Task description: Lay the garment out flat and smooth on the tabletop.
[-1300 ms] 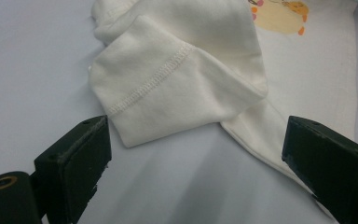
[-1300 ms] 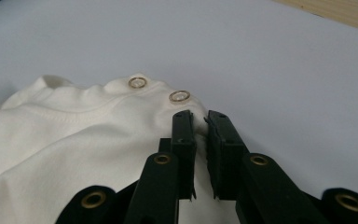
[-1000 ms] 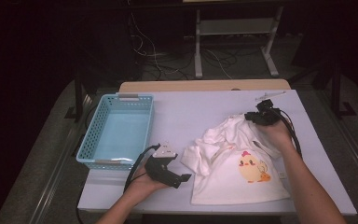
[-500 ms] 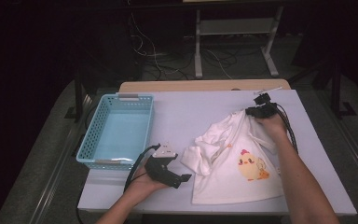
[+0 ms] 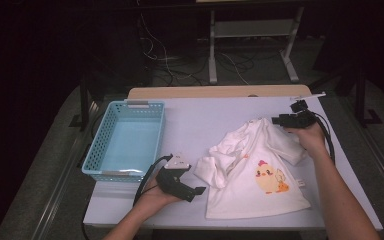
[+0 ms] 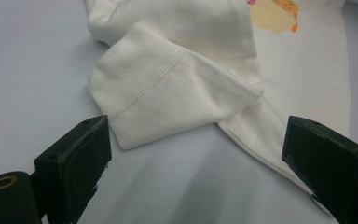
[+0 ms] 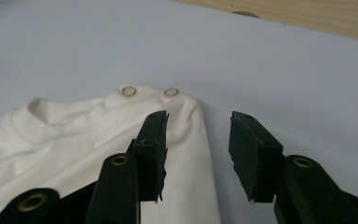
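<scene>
A white baby shirt [image 5: 260, 175] with a yellow chick print [image 5: 269, 179] lies spread on the right half of the table [image 5: 205, 120]. My right gripper [image 5: 276, 120] hovers at the shirt's far shoulder. Its jaws have just been opening and now stand apart over the shoulder edge by two snap buttons [image 7: 129, 90], pressing on nothing. In the right gripper view, the right gripper [image 7: 198, 121] has one jaw above the fabric [image 7: 74, 140] and one above bare table. My left gripper [image 5: 197, 192] rests open near the front edge, facing the folded sleeve [image 6: 177, 88]. In its own view the left gripper [image 6: 196, 137] is a short way from the sleeve's cuff.
A light blue plastic basket [image 5: 97, 145] stands empty on the left side of the table. Behind the table are a wooden strip [image 5: 220, 92], a metal stand [image 5: 212, 50] and loose cables on the dark floor.
The right gripper drew the shirt's shoulder toward the far right, then opened and let it go. The shirt lies flatter and more spread than before. The left hand has kept still.
</scene>
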`<state>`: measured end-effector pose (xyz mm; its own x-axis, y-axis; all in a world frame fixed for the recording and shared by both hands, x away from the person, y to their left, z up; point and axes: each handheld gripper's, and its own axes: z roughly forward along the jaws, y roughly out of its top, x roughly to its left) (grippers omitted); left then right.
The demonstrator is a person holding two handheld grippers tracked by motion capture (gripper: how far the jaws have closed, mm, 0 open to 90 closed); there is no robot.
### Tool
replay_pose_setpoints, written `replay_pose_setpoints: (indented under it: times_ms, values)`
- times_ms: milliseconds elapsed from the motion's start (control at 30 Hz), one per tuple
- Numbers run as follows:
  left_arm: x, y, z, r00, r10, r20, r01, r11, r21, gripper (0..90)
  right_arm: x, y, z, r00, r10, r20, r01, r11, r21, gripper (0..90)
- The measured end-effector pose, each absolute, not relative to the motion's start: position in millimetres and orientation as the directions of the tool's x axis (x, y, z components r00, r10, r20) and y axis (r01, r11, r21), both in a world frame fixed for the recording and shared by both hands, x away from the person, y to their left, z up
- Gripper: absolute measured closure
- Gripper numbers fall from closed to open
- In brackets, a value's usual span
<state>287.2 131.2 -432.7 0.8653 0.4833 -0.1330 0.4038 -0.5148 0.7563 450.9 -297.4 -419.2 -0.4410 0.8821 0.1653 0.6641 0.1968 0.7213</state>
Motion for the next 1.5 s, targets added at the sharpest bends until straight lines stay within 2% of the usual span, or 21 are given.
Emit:
replay_pose_setpoints:
  times_ms: [233, 600, 1000, 1133, 1267, 1500]
  values:
    - [287, 130, -433, 0.864, 0.486, -0.13, 0.403, -0.516, 0.756, 7.7, 422, -315, -415, -0.437, 0.889, 0.137, 0.67, 0.22, 0.709, 56.8]
    - [287, 130, -433, 0.863, 0.487, -0.134, 0.407, -0.513, 0.756, 7.8, 388, -355, -425, -0.36, 0.926, 0.112, 0.703, 0.191, 0.685, 61.8]
    - [288, 129, -434, 0.866, 0.482, -0.134, 0.405, -0.517, 0.754, 7.7, 392, -362, -446, -0.33, 0.937, 0.112, 0.751, 0.189, 0.632, 64.8]
    - [287, 130, -433, 0.866, 0.482, -0.131, 0.402, -0.517, 0.755, 7.7, 393, -361, -448, -0.335, 0.936, 0.111, 0.759, 0.198, 0.621, 69.2]
    - [287, 130, -433, 0.866, 0.483, -0.131, 0.402, -0.517, 0.756, 7.7, 393, -359, -448, -0.348, 0.928, 0.13, 0.762, 0.2, 0.615, 79.8]
    - [287, 130, -433, 0.866, 0.484, -0.127, 0.399, -0.516, 0.758, 7.8, 392, -356, -446, -0.356, 0.93, 0.089, 0.749, 0.227, 0.623, 81.9]
